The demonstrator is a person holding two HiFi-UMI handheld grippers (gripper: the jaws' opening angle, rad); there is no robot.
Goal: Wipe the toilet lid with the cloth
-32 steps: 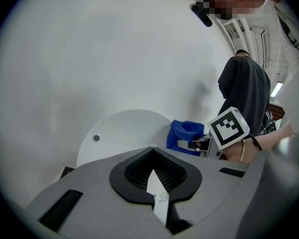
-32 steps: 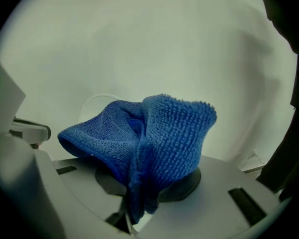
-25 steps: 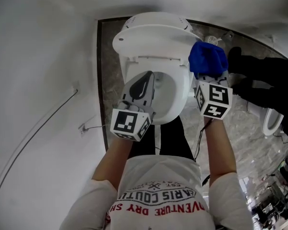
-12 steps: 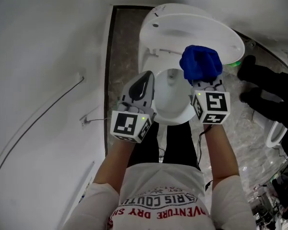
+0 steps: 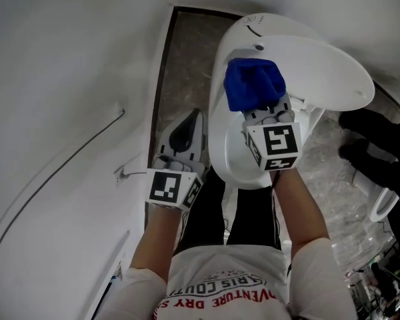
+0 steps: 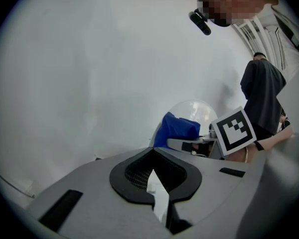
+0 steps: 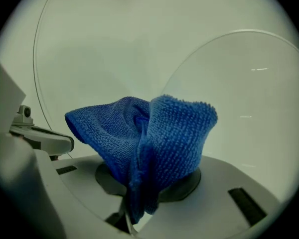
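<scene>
Right gripper (image 5: 259, 109), fingers clamped on bunched blue cloth (image 5: 253, 84), cloth against white toilet lid (image 5: 232, 149), left gripper (image 5: 187, 131) alongside, fingers closed on nothing

The floor (image 5: 181, 65) is grey-brown marbled stone, showing as a narrow strip at the upper middle of the frame beside the white wall and again as a wider patch at the right. A white toilet (image 5: 327, 72) stands on it at the upper centre, with a person's black-trousered legs (image 5: 248, 205) just below. At the right edge are a dark shape (image 5: 380, 145) and a white rounded object (image 5: 379, 204), neither clear enough to name.
</scene>
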